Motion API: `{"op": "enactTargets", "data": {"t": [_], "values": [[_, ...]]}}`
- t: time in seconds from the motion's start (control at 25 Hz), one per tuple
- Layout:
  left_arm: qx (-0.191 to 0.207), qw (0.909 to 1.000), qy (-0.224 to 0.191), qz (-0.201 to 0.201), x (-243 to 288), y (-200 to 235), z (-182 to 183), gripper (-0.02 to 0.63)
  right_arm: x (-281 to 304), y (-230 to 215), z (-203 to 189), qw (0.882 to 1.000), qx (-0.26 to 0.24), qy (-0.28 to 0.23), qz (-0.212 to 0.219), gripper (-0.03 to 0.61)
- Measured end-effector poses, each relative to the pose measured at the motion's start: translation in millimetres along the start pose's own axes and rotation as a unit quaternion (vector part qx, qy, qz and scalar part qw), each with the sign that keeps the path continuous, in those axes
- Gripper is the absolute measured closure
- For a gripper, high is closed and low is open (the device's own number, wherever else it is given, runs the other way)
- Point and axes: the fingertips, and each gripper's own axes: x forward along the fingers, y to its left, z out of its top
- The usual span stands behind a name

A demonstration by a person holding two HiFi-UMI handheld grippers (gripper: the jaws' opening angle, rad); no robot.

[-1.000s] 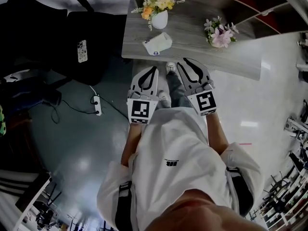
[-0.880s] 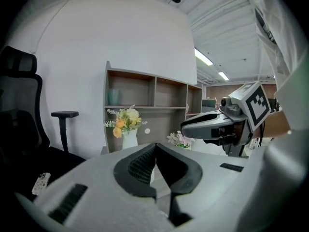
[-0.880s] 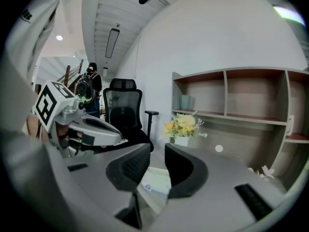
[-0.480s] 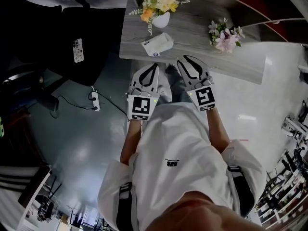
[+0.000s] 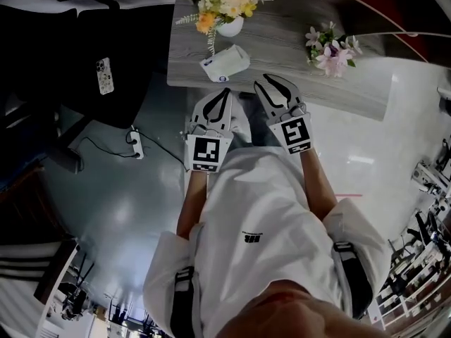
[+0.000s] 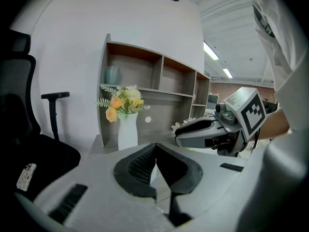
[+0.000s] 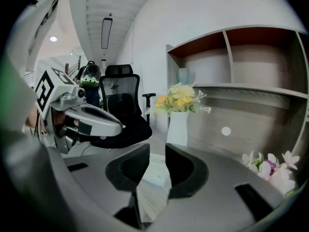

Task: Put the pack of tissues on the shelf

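Head view: the white soft pack of tissues (image 5: 225, 62) lies flat on the grey wood-grain table (image 5: 282, 44), close to its near edge and just in front of a white vase of yellow and orange flowers (image 5: 230, 25). Nothing touches the pack.

The right gripper (image 5: 272, 82) is nearest to it, its tips overlapping the table's near edge in this picture, to the right of the pack. The right gripper view shows its black pads apart; they have just been opening. Nothing sits between them, and the pack shows through the gap, farther off on the table.

The left gripper (image 5: 226, 94) hangs beside it at the table edge, below the pack. In the left gripper view its jaw tips meet, holding nothing.

A bunch of pink and white flowers (image 5: 331, 51) lies farther right on the table. The wooden shelf unit (image 7: 251, 93) rises at the table's back. Left of the table stands a black office chair (image 5: 106, 48) with a phone in a patterned case (image 5: 104, 75) on its seat, and a white power strip (image 5: 132, 145) lies on the floor.
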Motion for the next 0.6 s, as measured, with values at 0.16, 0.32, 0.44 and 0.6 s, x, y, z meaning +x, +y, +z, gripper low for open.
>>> {"op": "enactTargets", "data": {"t": [0.16, 0.32, 0.44, 0.6], "values": [[-0.011, 0.9999, 0.009, -0.006, 12, -1, -9, 0.586, 12, -5, -7, 1.000, 0.001, 0.007, 0.004, 0.469], [-0.017, 0.9997, 0.016, -0.011, 23, -1, -18, 0.586, 22, -6, -15, 1.000, 0.001, 0.014, 0.011, 0.466], [-0.022, 0.9995, 0.020, -0.012, 29, 0, -24, 0.586, 28, -6, -23, 1.000, 0.002, 0.021, 0.017, 0.465], [-0.027, 0.9993, 0.023, -0.013, 36, 2, -30, 0.586, 38, -5, -33, 0.999, 0.002, 0.030, 0.024, 0.460]]}}
